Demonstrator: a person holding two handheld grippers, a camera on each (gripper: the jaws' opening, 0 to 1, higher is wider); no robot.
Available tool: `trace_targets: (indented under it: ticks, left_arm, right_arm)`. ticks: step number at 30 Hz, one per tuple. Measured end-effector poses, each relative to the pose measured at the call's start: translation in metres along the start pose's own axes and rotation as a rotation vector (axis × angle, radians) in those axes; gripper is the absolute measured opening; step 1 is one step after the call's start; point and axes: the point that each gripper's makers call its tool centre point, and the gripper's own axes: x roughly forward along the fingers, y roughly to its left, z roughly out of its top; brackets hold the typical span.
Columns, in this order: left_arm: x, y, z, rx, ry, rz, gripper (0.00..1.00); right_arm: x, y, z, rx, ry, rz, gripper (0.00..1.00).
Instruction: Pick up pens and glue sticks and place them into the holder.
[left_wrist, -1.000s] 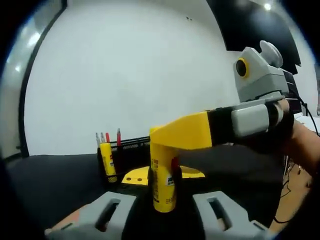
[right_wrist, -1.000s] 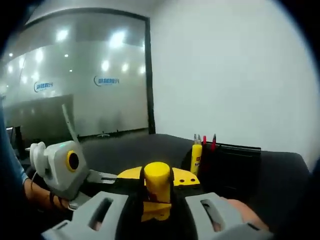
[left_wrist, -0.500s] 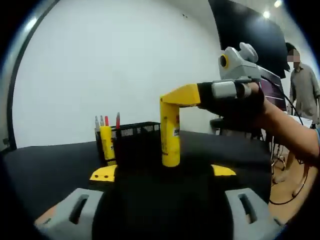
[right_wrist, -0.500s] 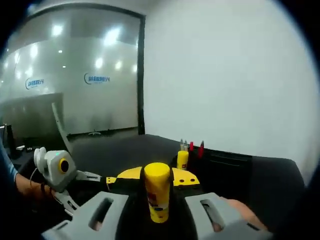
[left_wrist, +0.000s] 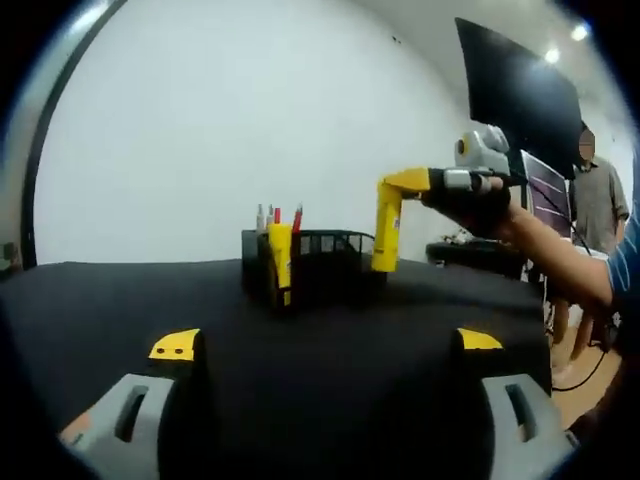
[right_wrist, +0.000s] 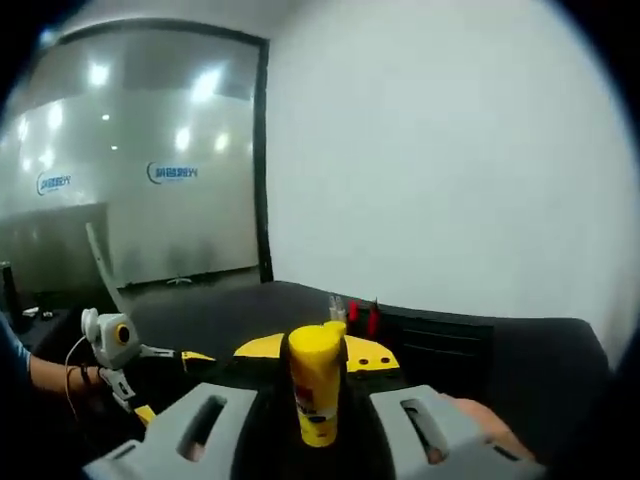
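The left gripper view has my left gripper (left_wrist: 326, 345) low over the black table, open wide with nothing between its yellow tips. Ahead stands the black mesh holder (left_wrist: 325, 268), with a yellow glue stick (left_wrist: 280, 256) and several pens (left_wrist: 272, 215) at its left end. My right gripper (left_wrist: 405, 183) comes in from the right, shut on a second yellow glue stick (left_wrist: 386, 236) that hangs upright by the holder's right end. In the right gripper view that glue stick (right_wrist: 316, 390) stands between the jaws of my right gripper (right_wrist: 316, 356), with the holder (right_wrist: 435, 338) beyond it to the right.
The black table (left_wrist: 120, 300) stretches to the left. A dark monitor (left_wrist: 515, 100) and a standing person (left_wrist: 598, 205) are at the right. The left gripper (right_wrist: 112, 340) and a hand show low left in the right gripper view, before a glass wall (right_wrist: 130, 180).
My left gripper has let go of the glue stick, opened wide and drawn back. My right gripper has carried the glue stick away, up beside the holder.
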Motion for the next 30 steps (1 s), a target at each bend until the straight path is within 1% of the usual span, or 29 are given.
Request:
trace_targets:
  ticks: [2, 3, 4, 5, 11, 16, 20, 26, 30]
  left_arm:
    - [0.000, -0.002, -0.001, -0.004, 0.008, -0.005, 0.96]
    - [0.000, -0.004, 0.001, 0.002, -0.006, -0.012, 0.96]
    - [0.000, -0.004, 0.001, 0.000, -0.008, -0.013, 0.96]
    - [0.000, -0.005, -0.001, -0.004, 0.001, -0.013, 0.96]
    - [-0.002, -0.004, -0.005, 0.007, 0.008, -0.001, 0.94]
    - [-0.002, -0.003, -0.005, 0.008, 0.013, 0.005, 0.93]
    - [-0.004, 0.001, -0.003, -0.009, -0.001, 0.013, 0.93]
    - [-0.005, 0.004, 0.001, -0.023, -0.024, 0.023, 0.92]
    - [-0.007, 0.004, 0.003, -0.022, -0.032, 0.022, 0.92]
  right_arm:
    - [0.004, -0.002, 0.002, -0.003, -0.001, -0.004, 0.17]
    - [0.009, -0.004, 0.004, -0.006, -0.004, -0.006, 0.17]
    - [0.011, -0.005, 0.004, -0.006, -0.004, -0.008, 0.17]
    - [0.014, -0.005, 0.005, -0.010, -0.004, -0.010, 0.17]
    - [0.034, -0.009, 0.008, -0.056, 0.004, -0.019, 0.17]
    - [0.045, -0.012, 0.012, -0.068, -0.007, -0.012, 0.17]
    - [0.054, -0.020, 0.013, -0.059, -0.021, -0.015, 0.17]
    - [0.066, -0.027, 0.013, -0.052, -0.031, -0.018, 0.17]
    - [0.067, -0.030, 0.012, -0.028, -0.047, -0.029, 0.17]
